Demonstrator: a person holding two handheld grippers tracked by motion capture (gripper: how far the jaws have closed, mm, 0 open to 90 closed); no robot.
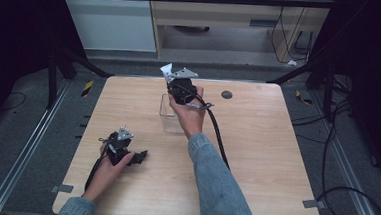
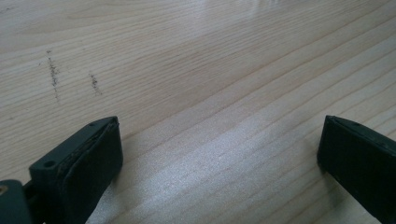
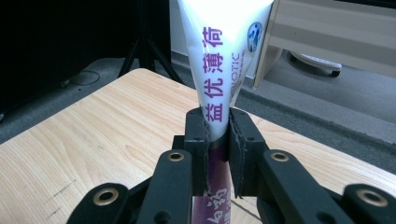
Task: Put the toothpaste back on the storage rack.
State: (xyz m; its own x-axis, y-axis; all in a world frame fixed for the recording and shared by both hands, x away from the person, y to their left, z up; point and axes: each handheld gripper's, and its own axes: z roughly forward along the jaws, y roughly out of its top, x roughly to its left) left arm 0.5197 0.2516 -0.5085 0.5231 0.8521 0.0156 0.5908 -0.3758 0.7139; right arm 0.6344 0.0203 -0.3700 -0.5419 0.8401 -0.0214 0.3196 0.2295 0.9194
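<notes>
Right tongs (image 3: 217,140) are pinching a white toothpaste tube (image 3: 224,60) with purple writing on it. Both black jaws are pressing on the narrow part of the tube, one from each side. The tube is standing up tall between them, and its wide flat end is pointing up and away. In the high view, the right tongs (image 1: 172,81) are being held up near the far edge of the counter (image 1: 255,156), and the white end of the tube (image 1: 166,69) is sticking out past them. A clear plastic box (image 1: 169,113) is sitting on the counter just under the right hand (image 1: 190,115). The box looks see-through, and what is inside is too hard to tell. A small dark round spot (image 1: 226,94) is sitting on the counter, a little way to the right of the tongs.

Left tongs (image 2: 219,154) are spread wide apart, with nothing between the jaws. They are pointing down at the bare wooden counter (image 2: 196,70), very close to it. In the high view, the left tongs (image 1: 138,157) are lying low near the front left part of the counter, well apart from the tube, and the left hand (image 1: 109,170) is holding them.
</notes>
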